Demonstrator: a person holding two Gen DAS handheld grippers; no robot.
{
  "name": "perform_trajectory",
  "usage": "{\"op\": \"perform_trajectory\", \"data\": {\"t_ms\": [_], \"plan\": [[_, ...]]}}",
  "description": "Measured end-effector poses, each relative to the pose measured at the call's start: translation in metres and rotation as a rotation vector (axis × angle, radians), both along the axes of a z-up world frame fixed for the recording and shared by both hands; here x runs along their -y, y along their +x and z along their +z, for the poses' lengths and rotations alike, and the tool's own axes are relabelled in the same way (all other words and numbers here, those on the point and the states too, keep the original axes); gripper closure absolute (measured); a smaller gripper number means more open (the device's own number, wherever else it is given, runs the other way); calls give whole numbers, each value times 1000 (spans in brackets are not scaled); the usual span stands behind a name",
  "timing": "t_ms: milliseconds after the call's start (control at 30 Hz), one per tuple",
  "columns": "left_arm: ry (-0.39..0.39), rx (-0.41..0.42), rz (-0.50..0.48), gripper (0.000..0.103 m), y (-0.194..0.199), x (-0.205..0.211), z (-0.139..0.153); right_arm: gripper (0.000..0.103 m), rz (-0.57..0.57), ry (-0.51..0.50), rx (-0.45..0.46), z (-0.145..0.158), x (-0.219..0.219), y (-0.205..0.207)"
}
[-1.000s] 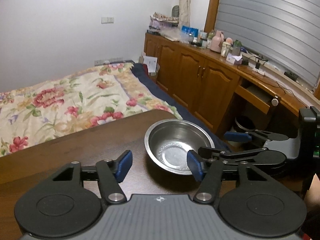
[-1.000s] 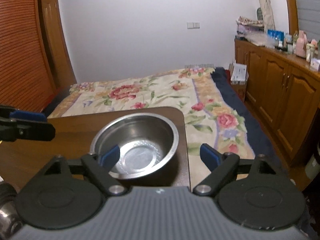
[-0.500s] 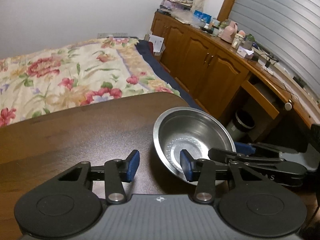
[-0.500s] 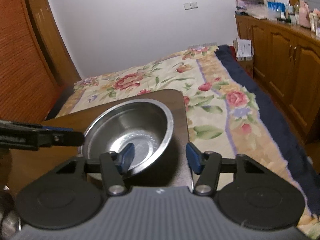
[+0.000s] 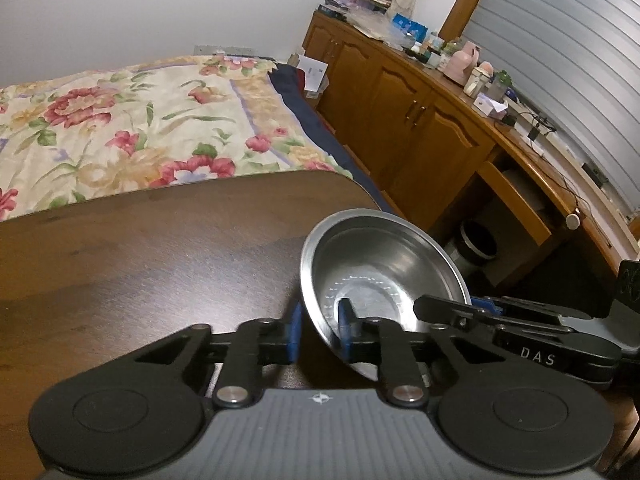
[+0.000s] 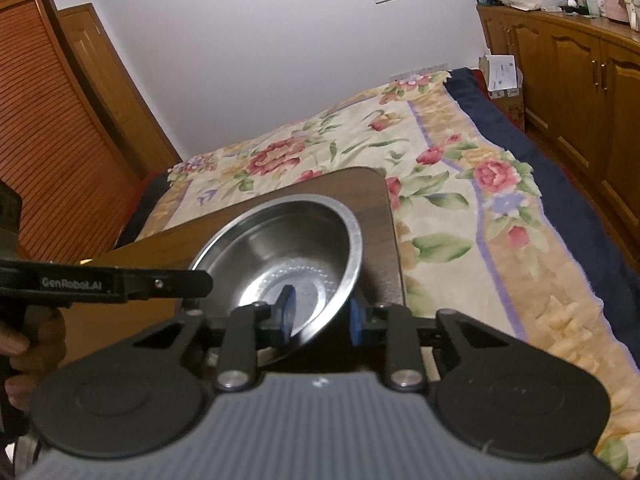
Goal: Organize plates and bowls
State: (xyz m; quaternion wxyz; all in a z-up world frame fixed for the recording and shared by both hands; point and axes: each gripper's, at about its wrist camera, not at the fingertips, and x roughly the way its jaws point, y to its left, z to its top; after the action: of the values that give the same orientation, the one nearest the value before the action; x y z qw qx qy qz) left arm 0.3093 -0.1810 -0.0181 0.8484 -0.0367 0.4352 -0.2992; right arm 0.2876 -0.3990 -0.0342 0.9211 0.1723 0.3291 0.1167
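A steel bowl [image 5: 384,268] is at the right corner of the dark wooden table [image 5: 160,248], tilted up off the surface. My left gripper [image 5: 319,332] is shut on its near-left rim, one pad inside and one outside. In the right wrist view the same steel bowl [image 6: 288,248] is tilted. My right gripper [image 6: 320,314] is shut on its near-right rim. The right gripper's fingers [image 5: 480,308] show at the bowl's right side in the left wrist view. The left gripper's finger [image 6: 120,280] shows at the bowl's left in the right wrist view.
A bed with a floral cover [image 5: 120,120] lies just beyond the table. Wooden cabinets [image 5: 400,112] with clutter on top line the right wall, with an open drawer [image 5: 516,204] and a bin [image 5: 476,240] below. A wooden wardrobe [image 6: 52,128] stands at the left.
Both grippers have moved in and closed on opposite sides of the bowl's rim. The bowl has tilted and lifted from its flat rest on the table.
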Motion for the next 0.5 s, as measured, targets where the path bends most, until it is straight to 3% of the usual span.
{"op": "perform_trajectory", "data": {"t_ms": [500], "plan": [[-27,45,-19,86,-17,-11,15,81,-27,38,-9,4,2,-11]]}}
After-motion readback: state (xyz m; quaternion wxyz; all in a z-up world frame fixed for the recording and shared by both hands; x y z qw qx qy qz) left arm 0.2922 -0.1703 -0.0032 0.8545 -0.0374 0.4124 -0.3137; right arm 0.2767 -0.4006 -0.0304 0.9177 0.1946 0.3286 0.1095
